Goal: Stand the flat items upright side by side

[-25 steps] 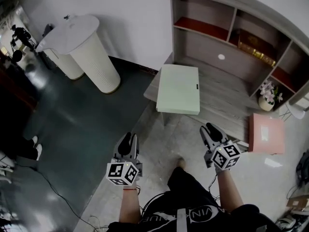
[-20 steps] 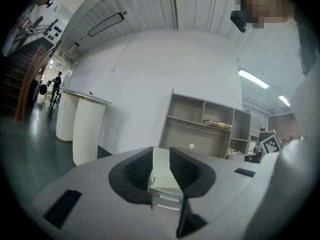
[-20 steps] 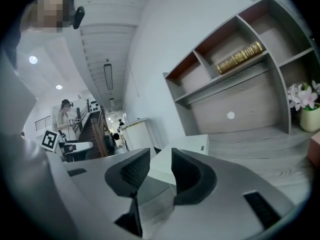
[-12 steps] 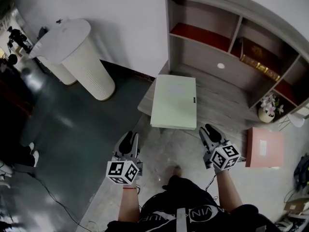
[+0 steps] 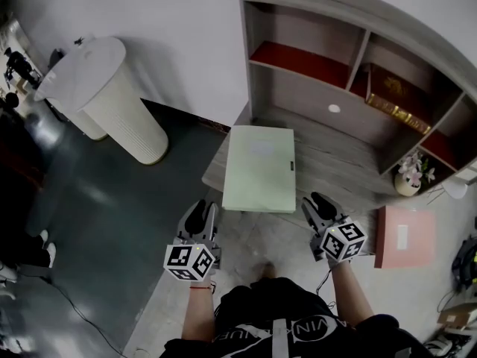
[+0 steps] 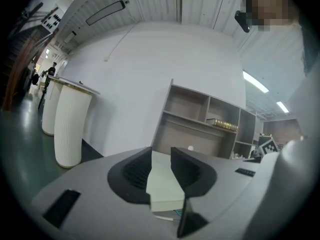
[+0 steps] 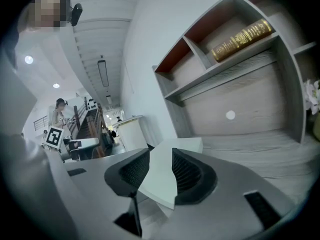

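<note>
A pale green flat item (image 5: 259, 168) lies flat on the grey lower board (image 5: 343, 159) of the shelf unit, its near edge overhanging. A pink flat item (image 5: 405, 236) lies flat lower down at the right. My left gripper (image 5: 198, 216) hovers just short of the green item's near left corner, open and empty; the green item (image 6: 162, 186) shows through its gap. My right gripper (image 5: 317, 206) hovers off the near right corner, also open with nothing held, and the green item (image 7: 162, 176) shows beyond its jaws.
The grey shelf unit (image 5: 320, 32) stands against the wall, with a gold-edged book (image 5: 395, 89) lying in one compartment. A flower vase (image 5: 408, 174) sits at the board's right end. Two white ribbed columns (image 5: 112, 99) stand left. Dark floor lies to the left.
Both grippers and the view have moved forward toward the shelf. The green item now lies closer to the fingertips. Nothing was grasped.
</note>
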The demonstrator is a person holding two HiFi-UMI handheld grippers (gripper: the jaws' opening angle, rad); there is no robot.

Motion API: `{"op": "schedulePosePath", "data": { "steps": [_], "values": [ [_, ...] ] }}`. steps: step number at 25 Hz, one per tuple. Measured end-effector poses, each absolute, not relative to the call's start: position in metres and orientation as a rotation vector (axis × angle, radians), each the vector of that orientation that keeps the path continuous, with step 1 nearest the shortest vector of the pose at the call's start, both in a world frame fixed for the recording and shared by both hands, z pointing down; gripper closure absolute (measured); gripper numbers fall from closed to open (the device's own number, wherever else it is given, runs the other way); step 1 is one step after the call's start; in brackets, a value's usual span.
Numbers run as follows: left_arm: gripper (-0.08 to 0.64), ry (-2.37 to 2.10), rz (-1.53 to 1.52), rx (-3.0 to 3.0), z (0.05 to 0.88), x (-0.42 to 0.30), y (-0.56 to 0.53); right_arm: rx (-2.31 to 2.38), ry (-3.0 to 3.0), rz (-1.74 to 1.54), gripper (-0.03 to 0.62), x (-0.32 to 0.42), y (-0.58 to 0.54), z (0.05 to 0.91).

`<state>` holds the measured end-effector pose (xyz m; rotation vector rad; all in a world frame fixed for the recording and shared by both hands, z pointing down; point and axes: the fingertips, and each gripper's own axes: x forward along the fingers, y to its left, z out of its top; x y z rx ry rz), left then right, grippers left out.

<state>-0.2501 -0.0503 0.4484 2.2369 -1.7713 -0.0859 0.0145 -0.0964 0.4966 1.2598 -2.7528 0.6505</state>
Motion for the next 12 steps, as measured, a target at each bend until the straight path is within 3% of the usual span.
{"op": "schedulePosePath", "data": {
  "steps": [12],
  "values": [
    [0.349,-1.533,0.182,2.149,0.525,-0.246,-0.066,1.203,-2.589,0.854,0.422,-0.006,-0.116,0.556]
  ]
}}
